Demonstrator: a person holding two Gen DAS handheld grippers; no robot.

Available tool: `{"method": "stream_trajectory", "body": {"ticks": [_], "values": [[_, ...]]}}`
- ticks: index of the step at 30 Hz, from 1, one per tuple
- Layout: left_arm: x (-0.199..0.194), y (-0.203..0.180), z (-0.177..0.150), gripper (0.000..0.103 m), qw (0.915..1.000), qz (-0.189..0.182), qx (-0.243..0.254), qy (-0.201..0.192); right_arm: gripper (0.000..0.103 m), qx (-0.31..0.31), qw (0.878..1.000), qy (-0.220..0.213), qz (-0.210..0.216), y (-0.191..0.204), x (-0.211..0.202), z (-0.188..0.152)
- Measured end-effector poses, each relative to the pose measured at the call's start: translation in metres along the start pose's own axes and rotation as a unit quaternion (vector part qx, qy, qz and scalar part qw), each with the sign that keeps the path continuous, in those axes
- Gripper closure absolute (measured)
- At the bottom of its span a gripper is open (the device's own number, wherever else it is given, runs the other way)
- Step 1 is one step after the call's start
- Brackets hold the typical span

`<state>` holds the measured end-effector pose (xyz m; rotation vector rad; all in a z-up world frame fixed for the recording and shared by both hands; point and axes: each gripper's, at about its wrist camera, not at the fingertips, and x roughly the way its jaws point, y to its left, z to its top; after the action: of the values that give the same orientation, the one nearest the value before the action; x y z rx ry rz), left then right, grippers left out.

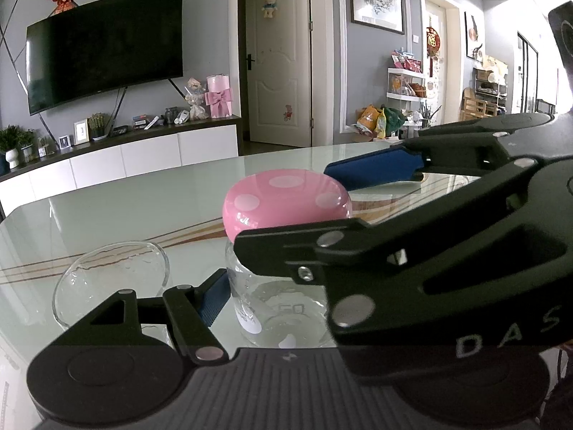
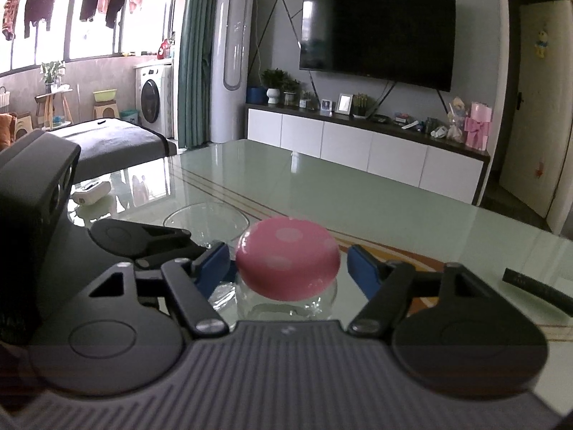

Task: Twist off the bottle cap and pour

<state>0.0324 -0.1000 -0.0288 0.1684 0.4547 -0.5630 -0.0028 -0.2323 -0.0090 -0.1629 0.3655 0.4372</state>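
Pink and spotty, the cap (image 2: 288, 258) sits right between the two blue pads of the right tool (image 2: 288, 263). The pads are spread a little wider than the cap, one on each side, and I can't tell if either one touches it yet. So the right tool is not gripping.

To do this step well, I think the right tool should close evenly on the sides of the cap, with both pads flat on the round edge and not up on the smooth dome, where they could slip. Then it should turn slowly while the jar stays put.

The small glass bottle (image 1: 275, 308) stands on the glass surface (image 1: 107, 208), just in front of the left tool (image 1: 283, 297). One blue pad (image 1: 215, 297) sits right beside the bottle's side. The other pad is hidden behind the right tool's black arm, so I cannot tell if the left tool is squeezing the bottle. It should hold tight so the bottle does not spin.

The left tool sits low and level, at the height of the bottle's body. The right tool is higher, at cap height, also level, reaching across above the left one.

A clear glass cup (image 1: 111, 279) waits just past the left tool, off to its left side, near the bottle.
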Motion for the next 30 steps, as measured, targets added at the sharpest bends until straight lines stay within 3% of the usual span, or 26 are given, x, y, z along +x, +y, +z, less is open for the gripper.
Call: {"method": "stream_trajectory", "body": {"ticks": [12,30], "values": [[0.000,-0.003,-0.002,0.029,1.0000,0.001,-0.001,-0.001,0.037,-0.007,1.000,-0.001,0.013,-0.004,0.002,0.000],[0.000,-0.006,-0.007,0.029,1.0000,0.001,0.000,-0.001,0.037,-0.023,0.996,-0.004,0.088,-0.026,-0.003,0.000]]}}
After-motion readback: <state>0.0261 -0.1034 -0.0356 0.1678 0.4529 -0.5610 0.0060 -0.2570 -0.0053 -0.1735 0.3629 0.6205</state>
